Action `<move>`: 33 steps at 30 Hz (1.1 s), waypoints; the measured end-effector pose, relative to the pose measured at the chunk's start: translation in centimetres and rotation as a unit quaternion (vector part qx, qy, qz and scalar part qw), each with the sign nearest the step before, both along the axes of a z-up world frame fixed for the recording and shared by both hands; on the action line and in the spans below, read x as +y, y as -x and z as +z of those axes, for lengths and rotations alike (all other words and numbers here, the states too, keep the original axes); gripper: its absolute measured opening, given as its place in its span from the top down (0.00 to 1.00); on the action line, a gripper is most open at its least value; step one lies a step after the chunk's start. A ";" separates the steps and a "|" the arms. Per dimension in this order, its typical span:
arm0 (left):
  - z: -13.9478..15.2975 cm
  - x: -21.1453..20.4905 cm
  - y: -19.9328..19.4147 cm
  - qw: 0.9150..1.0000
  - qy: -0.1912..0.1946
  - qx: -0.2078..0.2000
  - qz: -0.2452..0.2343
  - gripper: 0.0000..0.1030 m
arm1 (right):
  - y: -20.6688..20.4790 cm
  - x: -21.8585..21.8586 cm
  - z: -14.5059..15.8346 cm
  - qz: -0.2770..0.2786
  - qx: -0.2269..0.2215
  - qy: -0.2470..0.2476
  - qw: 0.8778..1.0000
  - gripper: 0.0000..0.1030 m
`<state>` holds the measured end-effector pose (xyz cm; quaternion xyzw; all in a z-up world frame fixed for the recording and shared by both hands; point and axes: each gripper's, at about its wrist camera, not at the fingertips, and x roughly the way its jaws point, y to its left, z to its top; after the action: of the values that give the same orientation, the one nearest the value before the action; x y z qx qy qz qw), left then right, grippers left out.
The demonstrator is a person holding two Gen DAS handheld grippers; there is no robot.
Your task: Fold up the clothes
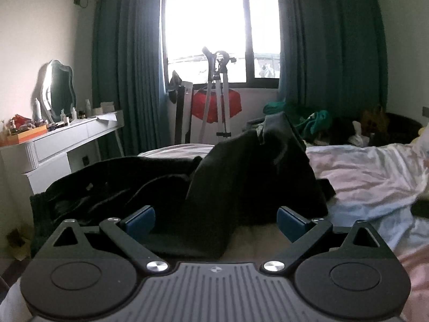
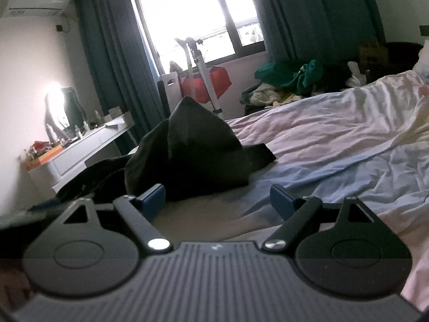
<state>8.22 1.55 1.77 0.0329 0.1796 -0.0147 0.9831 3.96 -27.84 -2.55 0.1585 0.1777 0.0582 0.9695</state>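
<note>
A dark garment lies heaped on the bed, peaking in a tall fold, with a flatter black part spread to its left. My left gripper stands open just in front of it; the cloth's near edge lies between the blue pads, which do not press on it. In the right wrist view the same dark garment rises ahead and left. My right gripper is open over bare bedsheet, its left pad close to the cloth's edge.
Crumpled pink and pale blue bedding covers the bed to the right. A white dressing table with bottles and a mirror stands at the left. A tripod, a red item and teal curtains line the window wall. More clothes are piled beyond the bed.
</note>
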 end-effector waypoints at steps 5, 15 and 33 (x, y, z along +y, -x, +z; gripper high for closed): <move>-0.8 0.7 -0.4 0.999 0.021 -0.025 0.003 0.04 | -0.1 0.3 -0.5 -0.003 -0.002 0.012 1.000 0.16; -1.2 3.8 0.2 0.998 0.038 -0.019 0.045 0.04 | -2.4 2.3 -1.4 -0.001 0.003 0.004 1.000 0.16; -2.9 8.5 -1.7 0.989 0.144 0.016 0.036 0.06 | -17.5 7.8 4.0 -0.007 0.001 0.028 1.000 0.20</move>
<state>9.91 10.05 -1.10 -0.1160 0.1920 -0.0055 0.9745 21.48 -20.04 1.48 0.1324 0.1787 0.0459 0.9739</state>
